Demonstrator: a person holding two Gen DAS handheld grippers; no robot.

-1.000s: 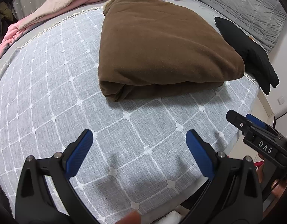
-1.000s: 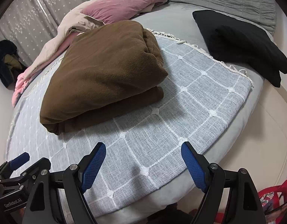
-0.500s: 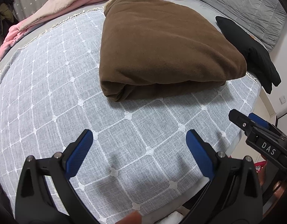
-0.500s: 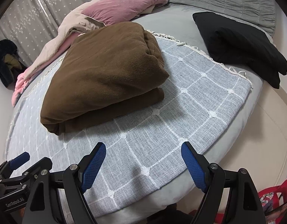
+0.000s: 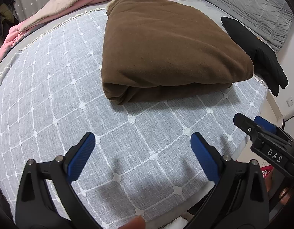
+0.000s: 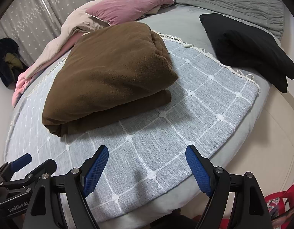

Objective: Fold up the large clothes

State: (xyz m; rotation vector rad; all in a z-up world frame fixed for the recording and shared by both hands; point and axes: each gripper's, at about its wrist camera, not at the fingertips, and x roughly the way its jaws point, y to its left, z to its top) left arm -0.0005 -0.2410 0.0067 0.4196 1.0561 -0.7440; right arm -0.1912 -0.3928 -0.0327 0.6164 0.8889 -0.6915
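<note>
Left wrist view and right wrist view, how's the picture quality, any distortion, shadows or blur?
Left wrist view: strong fisheye bend with dark corners, sharp focus; soft shadows on the grid cover under the open left hand-held gripper. Right wrist view: same curving, even indoor light, no glare; the brown folded blanket casts a soft shadow.
</note>
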